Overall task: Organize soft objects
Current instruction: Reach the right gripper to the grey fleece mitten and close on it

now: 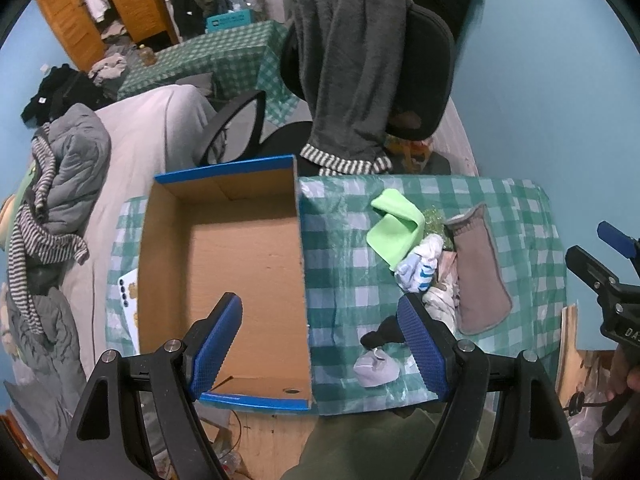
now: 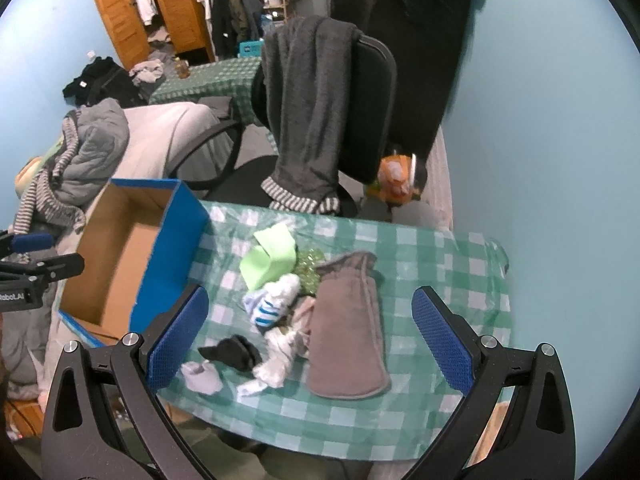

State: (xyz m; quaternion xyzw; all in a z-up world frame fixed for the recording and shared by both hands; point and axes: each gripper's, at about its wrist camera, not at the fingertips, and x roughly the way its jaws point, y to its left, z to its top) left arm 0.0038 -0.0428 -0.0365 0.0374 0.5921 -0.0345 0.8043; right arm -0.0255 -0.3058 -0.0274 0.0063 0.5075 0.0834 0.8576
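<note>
Both grippers, left (image 1: 320,344) and right (image 2: 310,344), hover with fingers spread and empty over the checked table (image 2: 440,248); box (image 1: 244,264) empty, soft pile (image 2: 288,312) beside it: pinch one item mid-body, starting with the loose black sock (image 2: 236,354).

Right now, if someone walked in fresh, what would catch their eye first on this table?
Probably the big open cardboard box with blue outer walls, sitting empty on the left of the checked tablecloth. To its right lies a loose heap of soft things: a bright green cloth, a long brown mitt and a black sock. Both the left gripper and right gripper hang open, holding nothing.
</note>
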